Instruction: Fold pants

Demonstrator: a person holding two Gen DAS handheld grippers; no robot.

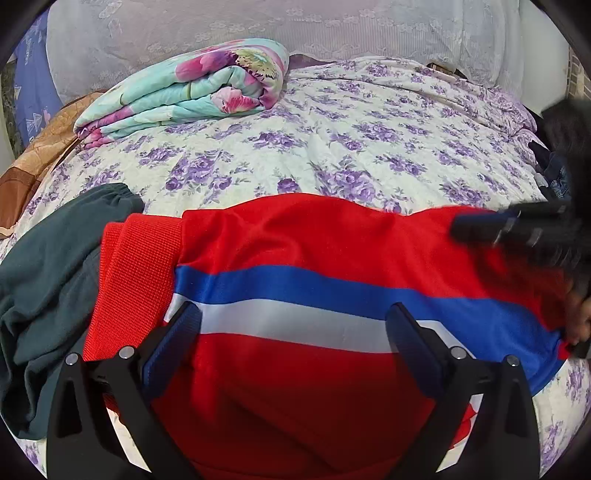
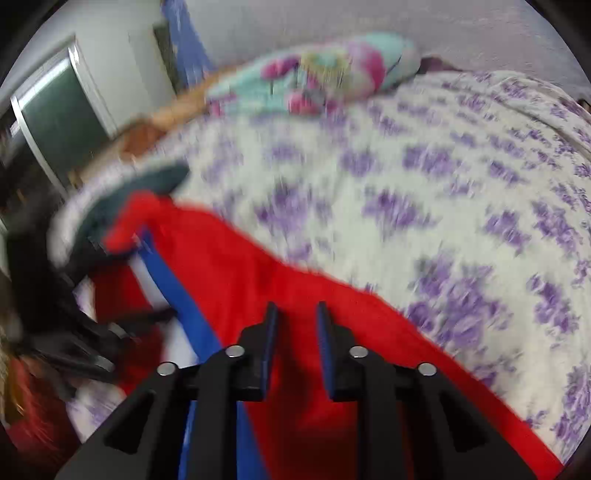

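Note:
Red pants with a blue and a white side stripe lie across the flowered bedspread, their ribbed cuff at the left. My left gripper is wide open just above the white stripe, holding nothing. My right gripper hovers over the red cloth with its jaws a narrow gap apart and nothing between them; it also shows blurred at the right of the left wrist view. The left gripper appears blurred at the left of the right wrist view.
Dark green pants lie bunched left of the red pants. A folded floral quilt sits at the back of the bed, with a lace-covered headboard behind. Dark clothes lie at the bed's right edge.

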